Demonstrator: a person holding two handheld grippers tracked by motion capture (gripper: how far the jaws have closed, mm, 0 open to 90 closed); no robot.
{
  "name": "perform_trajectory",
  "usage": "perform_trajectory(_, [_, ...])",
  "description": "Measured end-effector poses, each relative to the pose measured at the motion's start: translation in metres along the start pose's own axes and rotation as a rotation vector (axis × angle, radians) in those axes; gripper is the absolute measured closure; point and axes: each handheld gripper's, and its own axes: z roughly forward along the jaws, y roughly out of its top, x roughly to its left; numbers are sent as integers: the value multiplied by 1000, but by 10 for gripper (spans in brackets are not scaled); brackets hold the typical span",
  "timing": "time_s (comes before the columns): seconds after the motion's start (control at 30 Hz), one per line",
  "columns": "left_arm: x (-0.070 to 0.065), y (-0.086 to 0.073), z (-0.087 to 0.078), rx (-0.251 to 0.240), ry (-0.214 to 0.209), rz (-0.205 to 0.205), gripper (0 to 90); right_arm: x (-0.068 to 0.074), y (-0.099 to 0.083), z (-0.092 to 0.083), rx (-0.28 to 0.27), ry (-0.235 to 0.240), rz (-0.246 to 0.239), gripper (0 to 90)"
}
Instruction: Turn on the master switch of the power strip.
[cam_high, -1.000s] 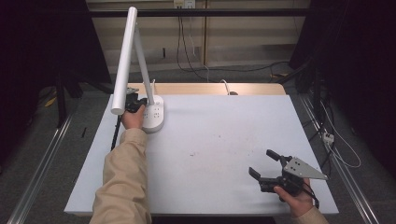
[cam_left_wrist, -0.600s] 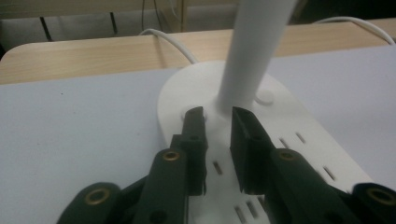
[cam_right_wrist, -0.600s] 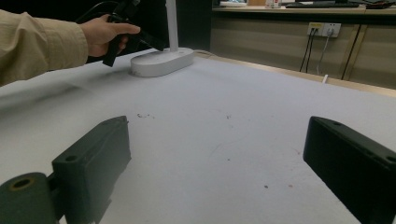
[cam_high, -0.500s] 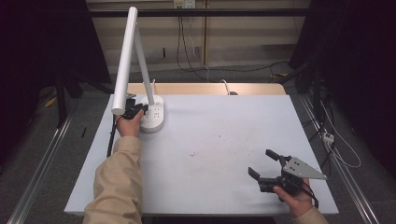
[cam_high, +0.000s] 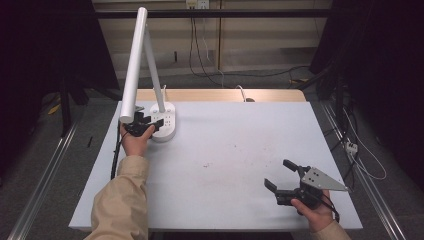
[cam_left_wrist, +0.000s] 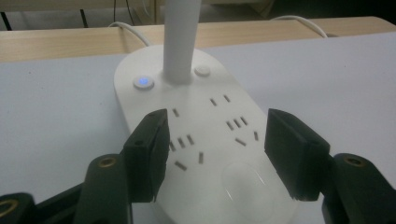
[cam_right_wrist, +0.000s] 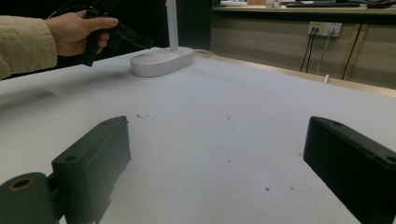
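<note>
**Desk lamp and two tools on the tabletop**

We record one white desk lamp (cam_high: 163, 121) at the far left of the pale tabletop (cam_high: 240, 150). Its oval base (cam_left_wrist: 201, 121) runs lengthwise away from the left tool, a blue-lit button (cam_left_wrist: 143, 82) beside the stem; the long head (cam_high: 134, 62) slants up and away.

Left tool (cam_high: 146, 124): jaws parted over the near end of the base, holding nothing.

Right tool (cam_high: 282, 175): well apart from the lamp, near right, jaws wide, empty.

Dim room, soft shadows, blurred foreground
</note>
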Motion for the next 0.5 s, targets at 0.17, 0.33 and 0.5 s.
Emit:
perform_trajectory(0.17, [-4,-4,-10,-4,-19,0,366,1,1,-1,-5,2,-5,70])
perform_trajectory(0.33, [-13,-4,-17,-6,-50,16,332,2,2,-2,-6,3,-6,70])
perform_trajectory(0.5, [-19,-7,-24,-15,-70,13,299,2,1,-3,-3,3,-6,70])
